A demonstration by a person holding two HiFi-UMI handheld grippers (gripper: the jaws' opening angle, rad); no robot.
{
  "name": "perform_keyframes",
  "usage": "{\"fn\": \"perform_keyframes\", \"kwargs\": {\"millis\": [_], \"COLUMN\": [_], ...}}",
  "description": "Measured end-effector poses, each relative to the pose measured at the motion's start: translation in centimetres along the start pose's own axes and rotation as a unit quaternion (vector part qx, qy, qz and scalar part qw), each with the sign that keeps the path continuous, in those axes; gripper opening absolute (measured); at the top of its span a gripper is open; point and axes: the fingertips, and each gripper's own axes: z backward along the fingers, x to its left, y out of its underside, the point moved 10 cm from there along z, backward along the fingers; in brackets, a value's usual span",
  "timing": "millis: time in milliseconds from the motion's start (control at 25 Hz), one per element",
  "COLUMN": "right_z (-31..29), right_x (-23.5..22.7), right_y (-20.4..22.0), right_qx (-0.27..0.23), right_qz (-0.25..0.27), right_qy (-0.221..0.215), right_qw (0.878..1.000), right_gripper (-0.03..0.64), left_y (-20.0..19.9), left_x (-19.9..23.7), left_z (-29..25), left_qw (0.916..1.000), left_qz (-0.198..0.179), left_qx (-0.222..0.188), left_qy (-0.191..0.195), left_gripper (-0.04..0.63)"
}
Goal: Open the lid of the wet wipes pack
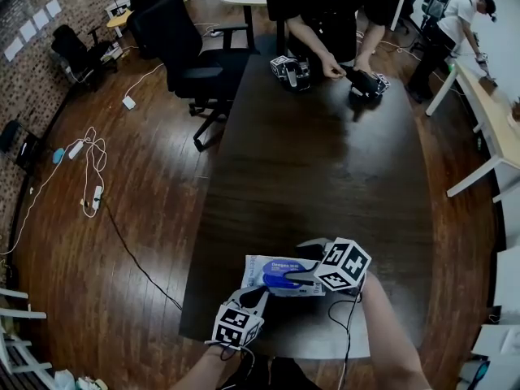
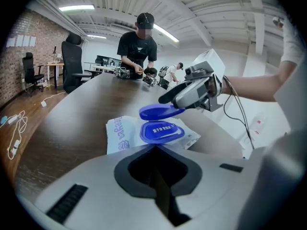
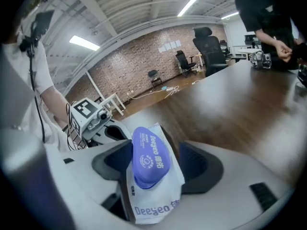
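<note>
The white wet wipes pack (image 1: 275,275) lies flat near the front edge of the dark table (image 1: 325,169). Its blue lid (image 2: 160,111) is lifted off the blue rim (image 2: 162,132) and tilts upward. My right gripper (image 1: 299,276) reaches in from the right and is shut on the lid's end; in the right gripper view the lid (image 3: 150,158) stands between the two jaws. My left gripper (image 1: 257,297) comes from the near side and is shut on the pack's near edge (image 2: 144,145), which disappears under its tips. The pack's printed front (image 3: 153,205) is visible.
At the table's far end a person (image 1: 325,15) handles two other grippers (image 1: 291,71). A black office chair (image 1: 191,55) stands at the far left corner. Cables and a power strip (image 1: 91,193) lie on the wooden floor at left. A white table (image 1: 487,112) is at right.
</note>
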Motion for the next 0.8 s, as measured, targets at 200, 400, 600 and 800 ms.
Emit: {"fn": "perform_keyframes", "kwargs": {"millis": [200, 400, 600, 800], "right_z": [1.8, 1.0, -0.3, -1.1], "right_x": [-2.4, -4.4, -5.3, -5.0], "right_y": [-1.3, -0.6, 0.7, 1.5], "right_qx": [-0.077, -0.101, -0.101, -0.093], "right_qz": [-0.027, -0.050, -0.077, -0.082], "right_qy": [0.074, 0.145, 0.187, 0.218], "right_qw": [0.994, 0.983, 0.974, 0.968], "right_gripper": [0.311, 0.310, 0.310, 0.310], "left_y": [0.0, 0.0, 0.0, 0.3], "left_x": [0.0, -0.1, 0.1, 0.4], "left_z": [0.3, 0.3, 0.5, 0.8], "left_qw": [1.0000, 1.0000, 0.9998, 0.9994], "left_qz": [0.000, 0.000, 0.010, 0.018], "left_qx": [-0.002, -0.008, -0.016, -0.028], "left_qy": [0.001, 0.001, 0.001, -0.002], "left_gripper": [0.002, 0.002, 0.002, 0.002]}}
